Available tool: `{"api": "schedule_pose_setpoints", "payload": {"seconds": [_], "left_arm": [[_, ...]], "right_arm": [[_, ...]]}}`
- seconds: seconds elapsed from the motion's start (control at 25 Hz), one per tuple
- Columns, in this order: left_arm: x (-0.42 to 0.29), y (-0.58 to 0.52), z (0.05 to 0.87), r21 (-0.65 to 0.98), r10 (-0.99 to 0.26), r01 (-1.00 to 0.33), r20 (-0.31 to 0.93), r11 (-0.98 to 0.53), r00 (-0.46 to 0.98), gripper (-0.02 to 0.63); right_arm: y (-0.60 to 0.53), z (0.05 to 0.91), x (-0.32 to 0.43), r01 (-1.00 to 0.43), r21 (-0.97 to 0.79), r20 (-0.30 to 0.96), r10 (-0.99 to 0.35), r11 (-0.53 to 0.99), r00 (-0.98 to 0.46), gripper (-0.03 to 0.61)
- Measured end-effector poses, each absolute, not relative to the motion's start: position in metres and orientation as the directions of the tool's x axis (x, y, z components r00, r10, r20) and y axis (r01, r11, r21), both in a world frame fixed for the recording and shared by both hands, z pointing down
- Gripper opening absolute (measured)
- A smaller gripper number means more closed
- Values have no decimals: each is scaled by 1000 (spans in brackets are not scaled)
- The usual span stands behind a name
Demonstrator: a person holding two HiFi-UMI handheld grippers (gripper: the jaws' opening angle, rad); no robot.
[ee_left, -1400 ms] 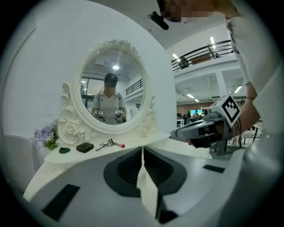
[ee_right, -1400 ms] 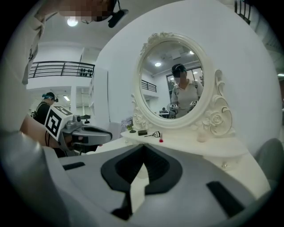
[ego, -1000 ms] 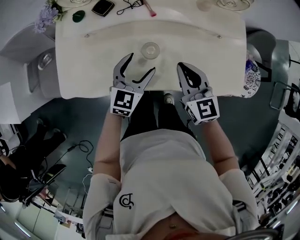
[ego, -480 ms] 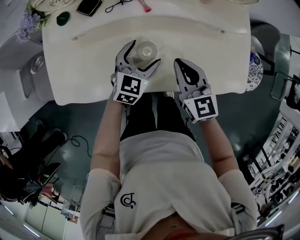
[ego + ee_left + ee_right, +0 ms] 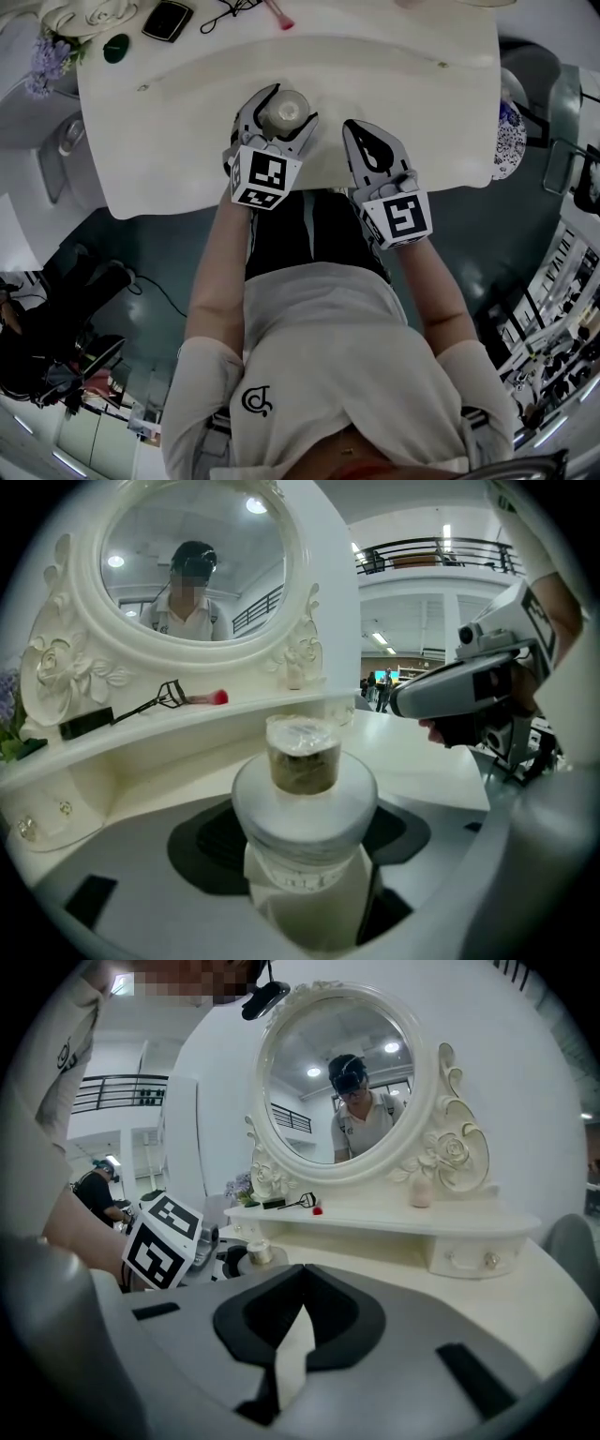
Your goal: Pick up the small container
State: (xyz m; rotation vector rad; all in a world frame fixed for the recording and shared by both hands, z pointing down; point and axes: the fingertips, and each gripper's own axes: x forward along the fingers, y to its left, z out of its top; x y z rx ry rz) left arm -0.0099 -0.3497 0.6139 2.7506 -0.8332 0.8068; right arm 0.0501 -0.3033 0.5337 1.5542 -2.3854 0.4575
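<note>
counted on the desk [image 5: 159, 141]: one small container [image 5: 284, 110] and two tongs. gripping the small container with the left tongs [image 5: 292, 103], just closed in on it, one pad on either side of its wide white lid. upright there, near the desk's front edge, with a clear brownish top above the lid. left tongs aimed forward and somewhat down, with the forearm reaching out over the desk edge.

holding the right tongs [image 5: 356, 131] just right of the small container and apart from it. closed tip to tip, with nothing between, and aimed forward and slightly down.

beyond the small container, on the raised shelf [image 5: 309, 47] at the back: one phone [image 5: 168, 19], one eyelash curler [image 5: 225, 16] and one pink stick [image 5: 278, 16]. further left of the small container, one green piece [image 5: 116, 47] and one bunch of purple flowers [image 5: 37, 66]. above the shelf, straight behind the small container, one oval mirror [image 5: 192, 564] in a carved white frame.
</note>
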Motion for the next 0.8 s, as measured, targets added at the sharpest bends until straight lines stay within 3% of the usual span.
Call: {"api": "schedule_pose_setpoints", "payload": {"seconds": [0.36,0.8], "left_arm": [[-4,-341,609,-6,-428,-510,553,-860,715,348],[-3,-328,530,-12,-441,-499,485,-866,755,348]], "right_arm": [[-302,519,56,-917,-125,354,-847,378,-397,8],[-299,474,56,-914,-79,289,-869,397,-402,8]]}}
